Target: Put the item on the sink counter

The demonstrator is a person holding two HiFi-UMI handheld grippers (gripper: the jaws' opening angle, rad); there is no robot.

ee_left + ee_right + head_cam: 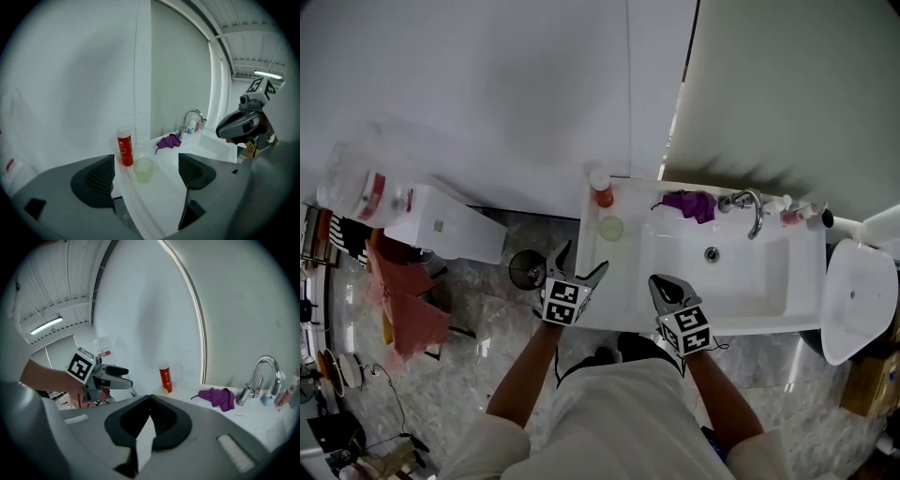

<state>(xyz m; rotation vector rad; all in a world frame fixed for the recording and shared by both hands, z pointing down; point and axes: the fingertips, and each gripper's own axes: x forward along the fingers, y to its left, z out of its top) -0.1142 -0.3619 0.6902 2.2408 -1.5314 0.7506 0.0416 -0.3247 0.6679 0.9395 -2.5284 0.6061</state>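
Closest in, the left gripper (583, 262) is hovering at the front edge of the counter (623, 292), well to the left of the faucet (752, 208). Its jaws are gaping wide with nothing between them. The right gripper (661, 284) is hovering beside it, nearer the faucet and over the front rim of the basin (741, 277), with its jaws pressing together on nothing. A pale green cup (610, 227) is standing upright on the counter far left of the faucet, ahead of the left gripper's open jaws and apart from them. A red bottle (602, 193) with a white cap is standing just behind the cup, closer to the wall. A purple cloth (692, 203) is lying bunched on the back ledge just left of the faucet. Some small bottles (797, 214) are crowding the ledge to the faucet's right.
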